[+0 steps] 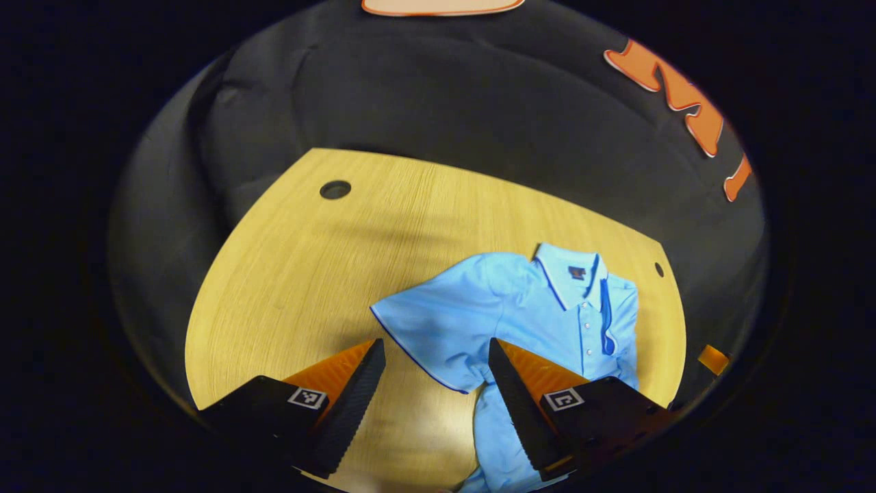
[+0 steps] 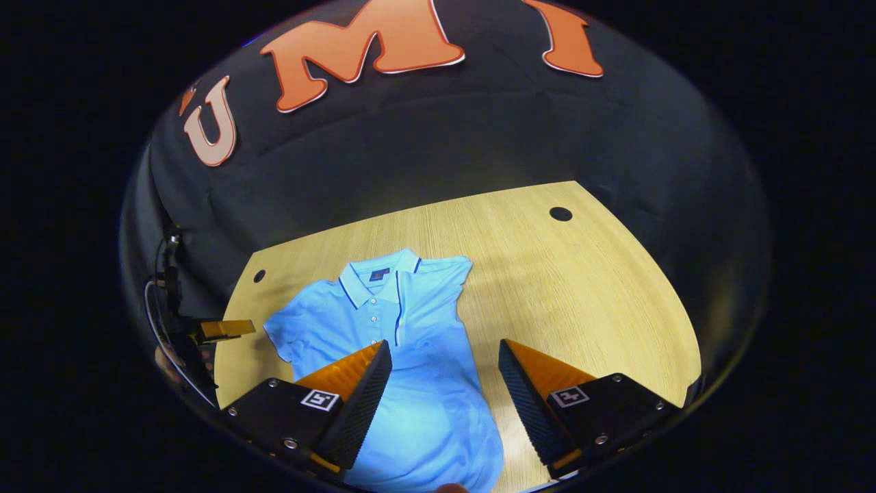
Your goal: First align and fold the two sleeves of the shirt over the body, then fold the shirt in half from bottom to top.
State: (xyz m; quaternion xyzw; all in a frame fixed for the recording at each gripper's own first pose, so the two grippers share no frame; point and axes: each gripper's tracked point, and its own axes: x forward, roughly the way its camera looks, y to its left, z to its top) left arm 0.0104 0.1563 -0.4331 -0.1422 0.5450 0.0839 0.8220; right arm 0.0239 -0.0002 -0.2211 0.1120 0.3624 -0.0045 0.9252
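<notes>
A light blue polo shirt (image 1: 540,322) lies face up on the wooden table (image 1: 308,274), collar toward the wall. In the left gripper view one sleeve (image 1: 424,332) is spread out flat to the left, while the other sleeve (image 1: 612,308) lies folded over the body. My left gripper (image 1: 436,342) is open, hovering just above the spread sleeve's hem. In the right gripper view the shirt (image 2: 383,329) shows the folded sleeve (image 2: 431,287) on its right side. My right gripper (image 2: 445,344) is open above the shirt's lower right edge, nothing between its fingers.
The table has a round cable hole (image 1: 335,190) at the far left and a small one (image 1: 659,269) beside the collar. The left gripper (image 2: 219,330), with a hand behind it, appears at the left edge of the right gripper view. Black cloth walls the table.
</notes>
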